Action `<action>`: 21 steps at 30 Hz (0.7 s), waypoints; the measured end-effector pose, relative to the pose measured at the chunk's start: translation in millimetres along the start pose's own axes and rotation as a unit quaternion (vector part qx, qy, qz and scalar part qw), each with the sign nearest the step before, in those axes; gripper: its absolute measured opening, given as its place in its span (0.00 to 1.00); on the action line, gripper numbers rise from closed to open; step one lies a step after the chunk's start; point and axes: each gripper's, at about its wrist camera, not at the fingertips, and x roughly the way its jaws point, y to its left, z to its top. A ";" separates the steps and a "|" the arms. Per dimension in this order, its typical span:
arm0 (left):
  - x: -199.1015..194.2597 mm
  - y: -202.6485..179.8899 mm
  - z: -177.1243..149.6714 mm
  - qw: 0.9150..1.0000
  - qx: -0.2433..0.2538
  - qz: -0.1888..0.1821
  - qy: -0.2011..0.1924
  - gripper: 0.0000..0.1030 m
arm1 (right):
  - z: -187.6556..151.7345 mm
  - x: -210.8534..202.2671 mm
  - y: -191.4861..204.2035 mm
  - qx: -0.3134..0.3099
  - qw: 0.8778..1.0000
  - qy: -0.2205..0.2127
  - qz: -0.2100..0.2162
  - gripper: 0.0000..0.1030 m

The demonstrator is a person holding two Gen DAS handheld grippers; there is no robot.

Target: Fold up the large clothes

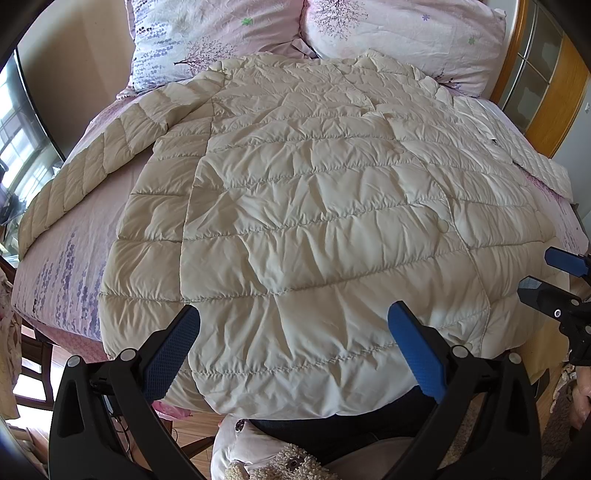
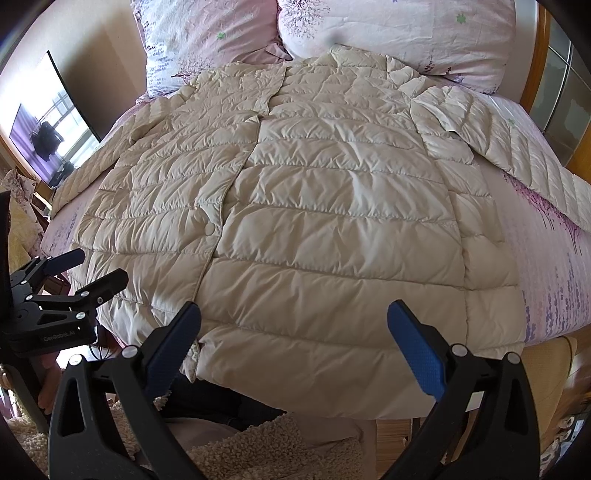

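A cream quilted down coat (image 1: 314, 221) lies flat, front up, on the bed, collar toward the pillows and hem hanging over the near edge; it also shows in the right wrist view (image 2: 314, 221). Its sleeves spread out to the left (image 1: 85, 177) and to the right (image 2: 517, 147). My left gripper (image 1: 293, 314) is open and empty, above the hem's left half. My right gripper (image 2: 293, 314) is open and empty, above the hem's right half. Each gripper shows in the other's view: the right at the edge (image 1: 546, 273), the left at the edge (image 2: 92, 266).
The bed has a pink floral sheet (image 1: 66, 266) and two floral pillows (image 1: 207, 33) at the head. A wooden cabinet (image 1: 546, 96) stands right of the bed. A television (image 2: 48, 140) is on the left. A fluffy rug (image 2: 277, 450) and wooden floor lie below.
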 end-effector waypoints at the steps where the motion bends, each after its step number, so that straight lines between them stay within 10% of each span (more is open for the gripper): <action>1: 0.0 0.1 0.0 1.000 0.000 0.000 0.000 0.99 | -0.1 -0.1 0.0 0.000 1.000 0.000 0.000 0.98; 21: 0.0 0.0 0.0 1.000 0.001 0.000 0.001 0.99 | 0.9 0.4 0.9 0.005 1.000 -0.003 0.006 0.98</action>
